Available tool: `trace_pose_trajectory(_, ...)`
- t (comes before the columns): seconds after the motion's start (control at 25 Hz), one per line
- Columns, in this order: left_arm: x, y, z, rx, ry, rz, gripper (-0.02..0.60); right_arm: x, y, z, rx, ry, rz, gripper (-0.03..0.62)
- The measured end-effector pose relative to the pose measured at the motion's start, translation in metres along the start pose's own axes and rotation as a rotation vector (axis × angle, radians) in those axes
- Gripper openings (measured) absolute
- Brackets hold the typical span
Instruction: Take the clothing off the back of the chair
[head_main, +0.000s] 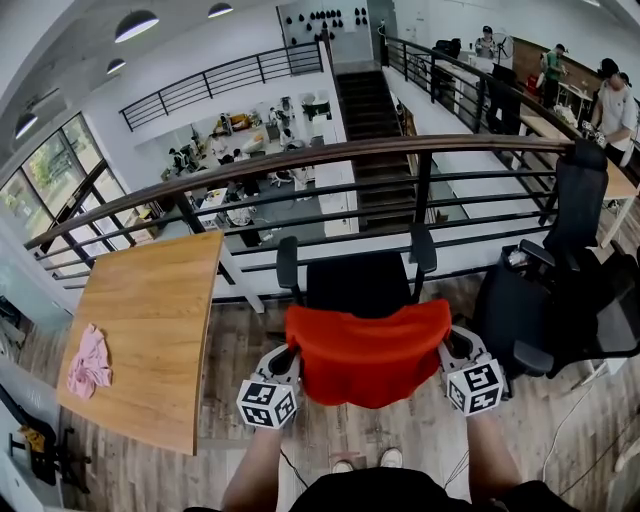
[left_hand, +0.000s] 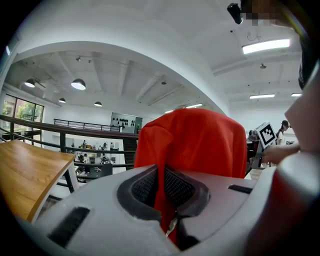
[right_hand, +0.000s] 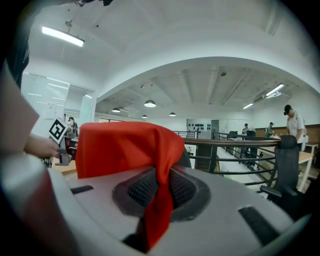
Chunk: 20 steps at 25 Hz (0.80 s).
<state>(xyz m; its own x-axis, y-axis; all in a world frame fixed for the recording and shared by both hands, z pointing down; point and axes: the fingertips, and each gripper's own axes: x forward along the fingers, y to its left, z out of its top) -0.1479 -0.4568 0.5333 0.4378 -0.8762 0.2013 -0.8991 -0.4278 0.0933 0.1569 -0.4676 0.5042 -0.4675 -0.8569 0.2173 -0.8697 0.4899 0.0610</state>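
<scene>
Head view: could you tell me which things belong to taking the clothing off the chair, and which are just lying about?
Job: red garment, chair, left hand-held gripper, right hand-held gripper.
Lying about: pink cloth, wooden table, other black chair.

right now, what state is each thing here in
chair: upright, its back covered by the red garment
red garment: draped over the chair's back, pinched at both side edges
left gripper: shut on the red garment
right gripper: shut on the red garment
pink cloth: crumpled, lying on the wooden table
</scene>
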Motion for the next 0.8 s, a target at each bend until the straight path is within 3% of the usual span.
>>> trace_pose_trajectory(0.24,-0.007,0.002,0.006,-0.012,-0.005,0.016,0.026,-0.006,0.001,0.000,0.005,0.005,-0.022,0.051)
trace_pose_trajectory(0.8,-0.041,0.010,0.062,0.017,-0.151,0.059,0.023,-0.031,-0.005,0.039,-0.002,-0.060,-0.076,0.049)
